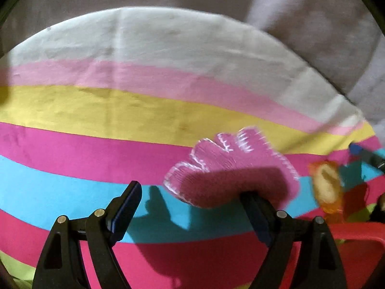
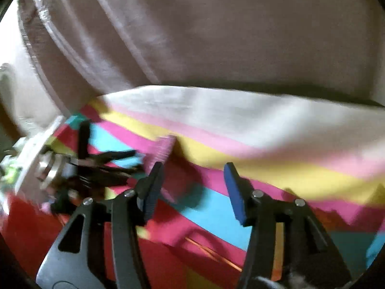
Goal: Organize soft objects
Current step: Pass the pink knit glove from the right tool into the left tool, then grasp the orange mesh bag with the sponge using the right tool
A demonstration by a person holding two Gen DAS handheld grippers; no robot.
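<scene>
1. Nearest the left wrist camera, the left tool [image 1: 190, 213] stands with its jaws wide apart and nothing pressed between the pads; one finger overlaps the edge of the pink knitted glove [image 1: 231, 166], but whether it touches is unclear.
2. The glove lies flat on the striped cloth [image 1: 96, 110], across the magenta and blue bands, fingers pointing away from the camera.
3. The right tool [image 2: 193, 192] is also parted, holding nothing, hovering over the same cloth. No earlier picture shows what it handled.
4. To take the glove well, I would centre the left jaws over its cuff or palm, dip low enough to gather the knit rather than the cloth beneath, and close fully, since soft yarn compresses and slips.
5. Pinching the cloth with the glove is the likely fault; lift slowly and check that the stripes stay down.
6. A red container [image 1: 356, 238] sits at the right edge of the left view, just beside the glove; a yellowish soft item [image 1: 327, 187] and other blurred colours show at or above its rim. Whether they rest inside cannot be told.
</scene>
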